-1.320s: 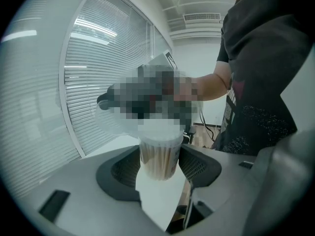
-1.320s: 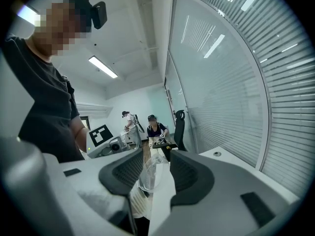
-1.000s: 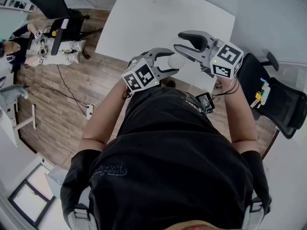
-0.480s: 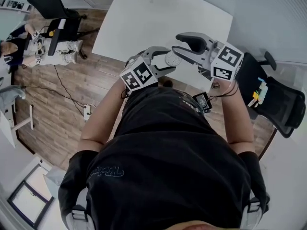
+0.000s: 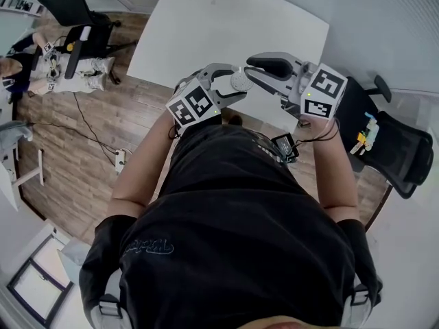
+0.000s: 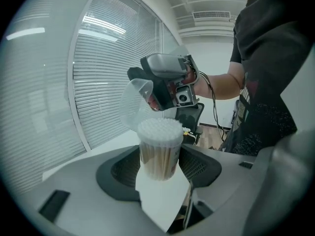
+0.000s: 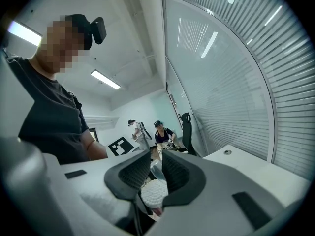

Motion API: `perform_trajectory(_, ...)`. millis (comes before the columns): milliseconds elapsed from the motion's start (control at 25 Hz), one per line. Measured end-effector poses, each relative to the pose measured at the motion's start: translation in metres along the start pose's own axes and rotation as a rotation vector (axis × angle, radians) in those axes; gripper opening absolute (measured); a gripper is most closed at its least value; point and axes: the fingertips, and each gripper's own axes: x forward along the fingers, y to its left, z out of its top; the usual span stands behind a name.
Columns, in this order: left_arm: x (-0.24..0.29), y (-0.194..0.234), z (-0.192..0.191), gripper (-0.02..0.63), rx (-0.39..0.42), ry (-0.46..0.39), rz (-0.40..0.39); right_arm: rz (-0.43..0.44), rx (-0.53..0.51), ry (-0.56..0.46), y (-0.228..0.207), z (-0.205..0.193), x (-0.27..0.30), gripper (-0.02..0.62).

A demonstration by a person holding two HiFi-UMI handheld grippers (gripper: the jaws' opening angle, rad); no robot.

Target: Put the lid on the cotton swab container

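We find the left claw [image 6: 157, 167] clenched on the cotton swab container [image 6: 158, 141]. Its two pads press the clear cylinder from either side. The container stands upright in that grasp, packed with swabs, their white heads exposed at the open top.

In the head view the container is held in the air in front of the person's chest, over the near edge of the white tabletop [image 5: 226, 26].

The right claw [image 7: 156, 161] faces the left one from the opposite side, and its tips are just above and beside the container's mouth. Its jaws have just been closing and now stand narrow. The lid [image 6: 134, 104], a transparent cap, sits between them. The pads appear to pinch the lid's wall, though it is thin and clear, which leaves that contact hard to confirm.

The lid is tilted, its hollow side turned toward the swab heads and its lower edge down at the container's rim. It does not cover the opening.

A black office chair [image 5: 394, 142] stands on the wooden floor [image 5: 103, 129] to the person's right. Slatted blinds [image 6: 113, 68] fill the wall behind the claws.
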Motion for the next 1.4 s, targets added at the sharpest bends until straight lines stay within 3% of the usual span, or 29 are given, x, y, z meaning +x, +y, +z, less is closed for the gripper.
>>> perform_trajectory(400, 0.000, 0.001, 0.003, 0.255, -0.011, -0.020, -0.002, 0.008, 0.021, 0.018, 0.000, -0.002, -0.001, 0.052)
perform_trajectory(1400, -0.007, 0.012, 0.019, 0.255, -0.035, -0.089, 0.053, 0.032, -0.031, 0.099, 0.016, -0.027, 0.000, 0.051)
